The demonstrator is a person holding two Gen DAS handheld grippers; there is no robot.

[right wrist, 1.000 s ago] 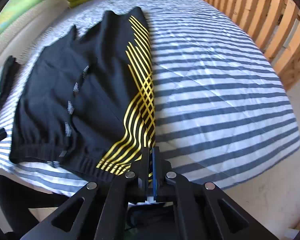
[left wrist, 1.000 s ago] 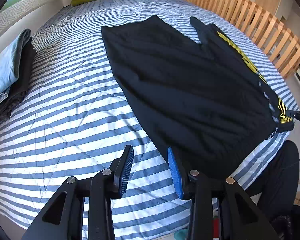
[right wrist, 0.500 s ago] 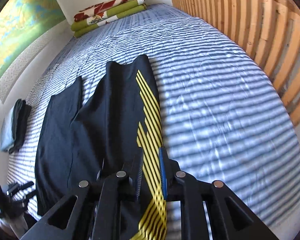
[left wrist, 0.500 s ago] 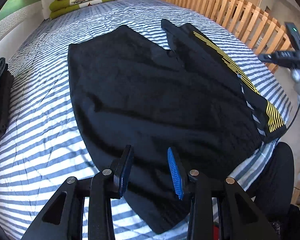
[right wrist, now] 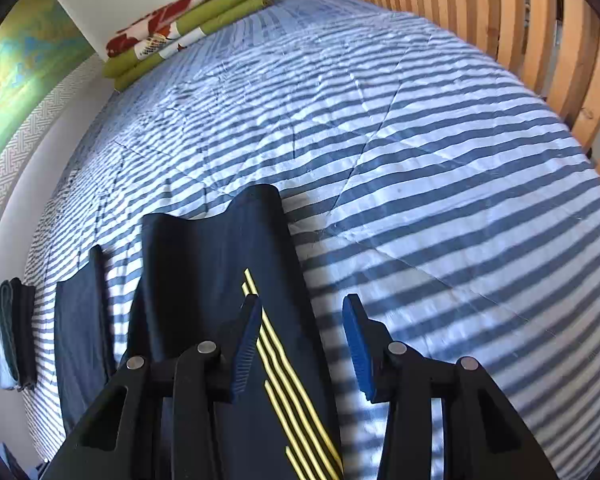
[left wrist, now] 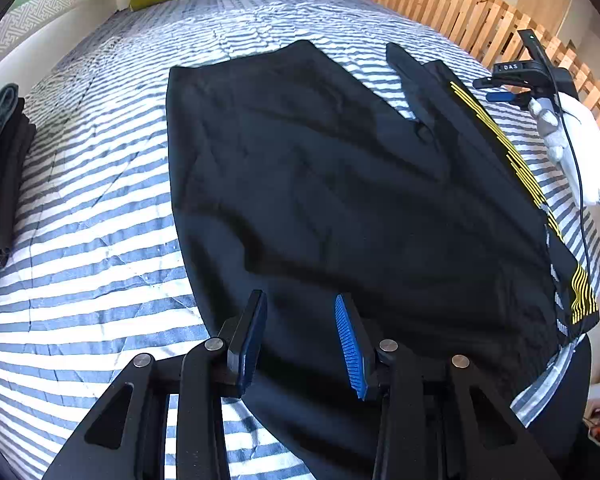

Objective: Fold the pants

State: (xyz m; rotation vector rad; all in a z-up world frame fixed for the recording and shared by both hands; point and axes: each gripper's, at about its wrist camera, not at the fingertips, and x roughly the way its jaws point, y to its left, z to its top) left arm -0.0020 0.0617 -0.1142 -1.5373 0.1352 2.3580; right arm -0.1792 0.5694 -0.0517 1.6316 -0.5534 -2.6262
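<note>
Black pants [left wrist: 340, 184] with yellow side stripes lie spread flat on the striped bed, legs pointing away. My left gripper [left wrist: 300, 340] hangs open above the waist end, nothing between its blue pads. In the left wrist view the right gripper [left wrist: 512, 88] hovers over the striped leg at the far right, held by a white-gloved hand [left wrist: 572, 148]. In the right wrist view my right gripper [right wrist: 300, 344] stands open over the yellow-striped leg [right wrist: 236, 280], whose hem lies just ahead. It holds nothing.
The blue-and-white striped bedspread [right wrist: 420, 160] stretches wide to the right. A wooden slatted rail [right wrist: 520, 32] bounds the far side. Folded green and red blankets [right wrist: 180, 28] lie at the head. A stack of folded clothes [left wrist: 0, 168] sits at the left edge.
The right gripper let go of the waistband, opened, and moved up along the striped leg towards its hem. The left gripper shifted right, from over the bedspread to over the waist.
</note>
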